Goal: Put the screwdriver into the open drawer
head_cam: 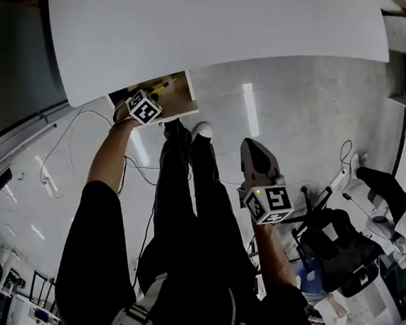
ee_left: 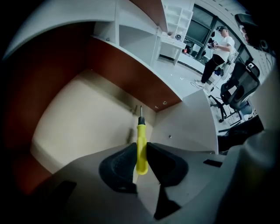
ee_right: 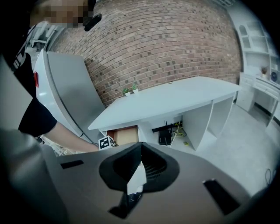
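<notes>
1. Left hand-held gripper [ee_left: 140, 146] pinches our yellow screwdriver [ee_left: 140, 135] by its handle, with the shaft pointing ahead into the open drawer [ee_left: 78, 127] under the counter [head_cam: 211, 22] edge.
2. We hold the right hand-held gripper [ee_right: 140, 145] pressed together, empty and well apart.

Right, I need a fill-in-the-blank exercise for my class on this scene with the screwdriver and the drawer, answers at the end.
1. The left claw is shut on a screwdriver with a ____ handle.
2. The drawer that the screwdriver points toward stands ____.
3. The right claw holds ____.
4. The wall behind the white desk is made of ____.

Missing words: yellow; open; nothing; brick.
</notes>
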A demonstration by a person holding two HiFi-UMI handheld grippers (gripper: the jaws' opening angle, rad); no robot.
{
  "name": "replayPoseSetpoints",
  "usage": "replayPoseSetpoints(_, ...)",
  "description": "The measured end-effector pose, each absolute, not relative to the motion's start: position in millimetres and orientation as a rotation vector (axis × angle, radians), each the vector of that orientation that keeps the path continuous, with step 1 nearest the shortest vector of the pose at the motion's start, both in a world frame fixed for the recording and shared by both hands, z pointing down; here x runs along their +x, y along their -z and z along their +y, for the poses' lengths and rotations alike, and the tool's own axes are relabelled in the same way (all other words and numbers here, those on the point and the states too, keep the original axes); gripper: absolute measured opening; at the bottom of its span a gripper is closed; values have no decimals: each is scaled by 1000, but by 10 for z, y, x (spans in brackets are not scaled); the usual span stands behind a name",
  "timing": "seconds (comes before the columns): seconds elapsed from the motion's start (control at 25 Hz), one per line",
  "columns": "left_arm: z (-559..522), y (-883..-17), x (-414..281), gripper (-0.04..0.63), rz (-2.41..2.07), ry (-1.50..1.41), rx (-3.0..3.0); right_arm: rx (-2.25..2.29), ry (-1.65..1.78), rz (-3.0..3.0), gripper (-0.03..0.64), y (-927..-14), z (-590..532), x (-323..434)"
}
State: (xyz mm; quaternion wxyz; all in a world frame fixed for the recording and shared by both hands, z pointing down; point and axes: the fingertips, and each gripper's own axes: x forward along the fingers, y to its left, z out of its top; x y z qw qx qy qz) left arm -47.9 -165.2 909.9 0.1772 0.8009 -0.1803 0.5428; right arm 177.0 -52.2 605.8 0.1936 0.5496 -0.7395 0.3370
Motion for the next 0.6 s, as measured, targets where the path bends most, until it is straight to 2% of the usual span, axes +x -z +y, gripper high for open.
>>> replayPoseSetpoints(0.6,-1623,-9416,-509,95,-447,-1571,2131,1628,-1012,-2050,-2,-6103,-549,1812)
